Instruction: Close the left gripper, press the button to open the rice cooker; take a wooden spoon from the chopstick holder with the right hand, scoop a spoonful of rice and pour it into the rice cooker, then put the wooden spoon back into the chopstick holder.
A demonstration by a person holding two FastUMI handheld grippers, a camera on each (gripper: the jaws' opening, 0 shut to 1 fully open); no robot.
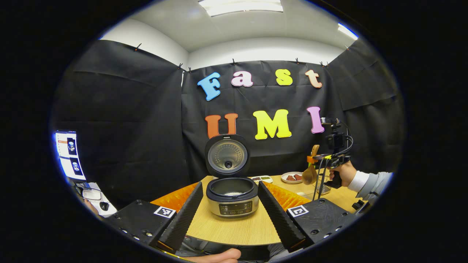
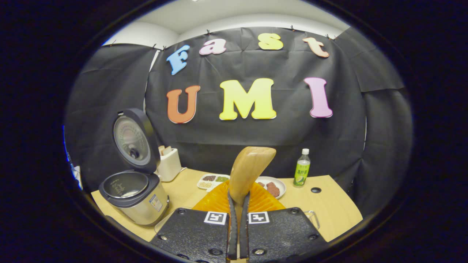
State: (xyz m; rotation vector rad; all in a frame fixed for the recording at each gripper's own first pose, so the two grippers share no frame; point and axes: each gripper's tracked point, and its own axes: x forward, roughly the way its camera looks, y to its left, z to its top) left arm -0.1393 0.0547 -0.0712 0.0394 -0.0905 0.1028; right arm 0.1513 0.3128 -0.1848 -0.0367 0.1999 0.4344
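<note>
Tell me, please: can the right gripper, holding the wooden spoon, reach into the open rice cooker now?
Probably yes. The rice cooker has its lid raised, so the pot is open from above. The right gripper is shut on the wooden spoon, with only bare table between.

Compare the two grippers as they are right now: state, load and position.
The left gripper has its jaws spread wide and holds nothing; the right gripper has its jaws pressed on the handle of the wooden spoon.
The left gripper sits low, facing the open rice cooker; the right gripper is raised above the table, off to the cooker's right in the left gripper view.
Both are held by a person's hand.
</note>
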